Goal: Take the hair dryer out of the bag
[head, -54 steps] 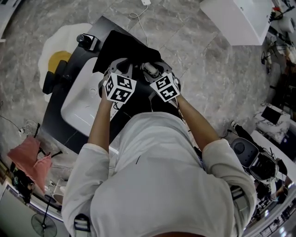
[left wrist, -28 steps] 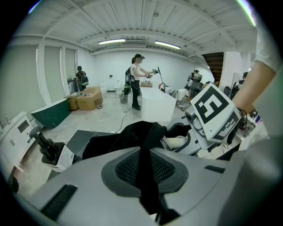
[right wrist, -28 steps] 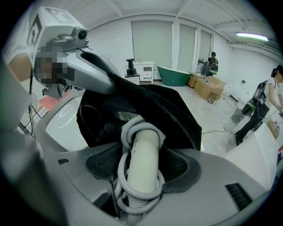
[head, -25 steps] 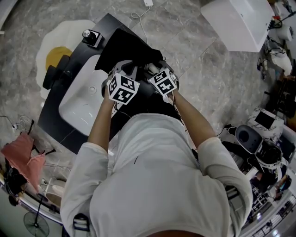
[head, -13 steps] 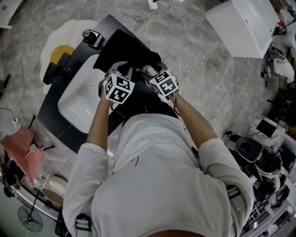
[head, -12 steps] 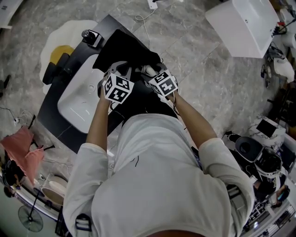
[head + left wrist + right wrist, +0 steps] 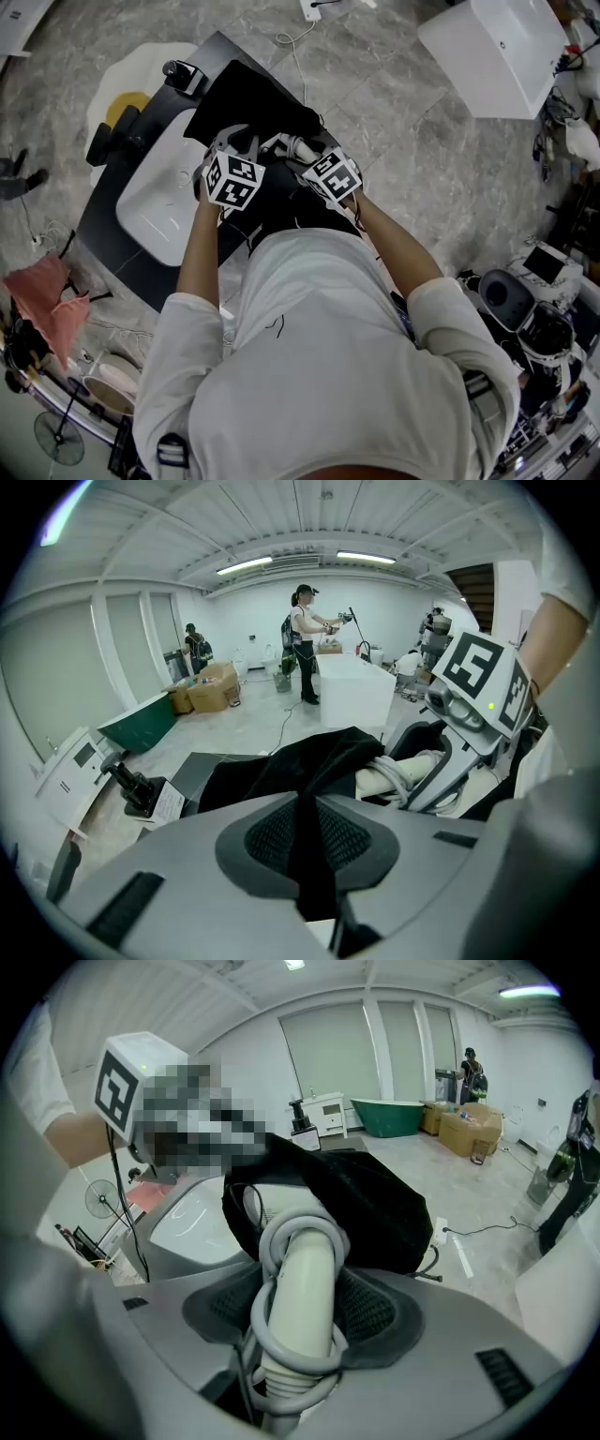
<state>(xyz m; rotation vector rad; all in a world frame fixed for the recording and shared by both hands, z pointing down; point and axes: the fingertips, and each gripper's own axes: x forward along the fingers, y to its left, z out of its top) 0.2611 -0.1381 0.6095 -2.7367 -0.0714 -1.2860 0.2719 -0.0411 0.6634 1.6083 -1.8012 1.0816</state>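
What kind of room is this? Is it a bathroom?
Not a real bathroom, most likely: it looks like a big workshop hall with bathroom pieces set up. A white sink sits in a free-standing dark counter, a green bathtub stands on the open floor, and cardboard boxes sit nearby.

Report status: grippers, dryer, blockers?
Left gripper shut on bag. Right gripper shut on hair dryer handle, cord wrapped round it. Head end inside bag.

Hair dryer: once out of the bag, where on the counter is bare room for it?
The sink basin, left of the black bag, looks bare. Crowded: around the bag, and the far corner holding a small device.
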